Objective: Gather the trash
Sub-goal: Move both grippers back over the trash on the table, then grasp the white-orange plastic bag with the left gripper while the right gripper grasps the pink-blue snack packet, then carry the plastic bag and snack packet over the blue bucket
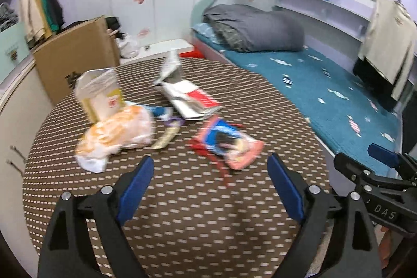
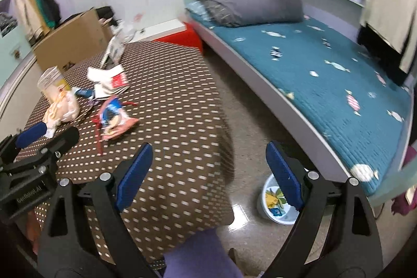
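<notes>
Trash lies on a brown dotted table (image 1: 182,212): an orange-white plastic bag (image 1: 117,134), a cream carton (image 1: 100,93), a white-red paper pack (image 1: 192,98), a red-blue snack wrapper (image 1: 226,145) and a small gold wrapper (image 1: 166,138). My left gripper (image 1: 210,173) is open and empty, just short of the snack wrapper. My right gripper (image 2: 208,163) is open and empty, past the table's right edge over the floor. The snack wrapper (image 2: 114,119) and bag (image 2: 62,108) lie to its left. A white bin (image 2: 276,202) holding some scraps stands on the floor below the right gripper.
A bed with a teal cover (image 2: 325,74) and grey duvet (image 1: 255,28) runs along the right. A cardboard box (image 1: 78,61) stands behind the table. A red box (image 2: 187,39) sits at the bed's foot. Clothes hang at the right (image 1: 385,43).
</notes>
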Demonstrator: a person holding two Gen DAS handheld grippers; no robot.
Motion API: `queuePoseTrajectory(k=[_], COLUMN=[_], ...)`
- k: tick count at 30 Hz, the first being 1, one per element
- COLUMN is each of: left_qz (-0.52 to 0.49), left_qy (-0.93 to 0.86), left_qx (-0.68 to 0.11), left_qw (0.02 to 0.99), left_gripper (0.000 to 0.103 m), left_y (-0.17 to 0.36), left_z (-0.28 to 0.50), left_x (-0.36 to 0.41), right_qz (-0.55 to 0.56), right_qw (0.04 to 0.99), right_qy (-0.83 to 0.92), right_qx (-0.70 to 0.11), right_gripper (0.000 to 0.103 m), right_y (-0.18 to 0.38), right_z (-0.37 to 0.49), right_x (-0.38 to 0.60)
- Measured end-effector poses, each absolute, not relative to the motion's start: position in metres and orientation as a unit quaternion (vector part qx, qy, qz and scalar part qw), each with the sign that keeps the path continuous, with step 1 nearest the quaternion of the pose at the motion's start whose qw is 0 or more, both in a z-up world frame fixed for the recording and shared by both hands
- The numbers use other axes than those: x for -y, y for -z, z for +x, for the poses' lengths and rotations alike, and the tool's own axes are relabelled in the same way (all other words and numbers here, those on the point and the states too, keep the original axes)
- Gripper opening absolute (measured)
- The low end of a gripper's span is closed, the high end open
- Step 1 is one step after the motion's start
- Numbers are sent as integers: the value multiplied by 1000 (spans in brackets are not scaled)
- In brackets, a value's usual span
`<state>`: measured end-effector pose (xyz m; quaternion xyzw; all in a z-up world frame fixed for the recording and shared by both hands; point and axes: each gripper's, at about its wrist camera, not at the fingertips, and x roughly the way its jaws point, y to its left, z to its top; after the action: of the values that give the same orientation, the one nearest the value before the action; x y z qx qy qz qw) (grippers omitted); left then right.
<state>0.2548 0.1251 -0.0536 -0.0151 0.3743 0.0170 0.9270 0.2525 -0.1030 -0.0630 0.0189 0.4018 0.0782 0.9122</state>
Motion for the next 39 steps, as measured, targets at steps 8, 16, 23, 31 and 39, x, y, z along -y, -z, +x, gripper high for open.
queuePoseTrajectory(k=[8, 16, 23, 31, 39], left_qz=[-25, -27, 12, 11, -1], left_qy=[-57, -71, -44, -5, -15], left_qx=[-390, -421, -440, -456, -450], left_qw=[919, 904, 897, 890, 893], left_gripper=[89, 89, 89, 89, 56], left_y=[61, 74, 83, 101, 99], left_z=[263, 279, 305, 328, 317], left_x=[-189, -241, -255, -260, -252], right_qz=[4, -27, -51, -51, -19], right_qw=[899, 885, 877, 874, 872], right_qy=[-125, -159, -168, -191, -194], right_qx=[-420, -436, -448, -444, -449], right_gripper=[87, 87, 86, 52, 29], right_y=[70, 83, 99, 103, 100], right_z=[281, 311, 328, 332, 326], right_x=[54, 11, -9, -13, -1])
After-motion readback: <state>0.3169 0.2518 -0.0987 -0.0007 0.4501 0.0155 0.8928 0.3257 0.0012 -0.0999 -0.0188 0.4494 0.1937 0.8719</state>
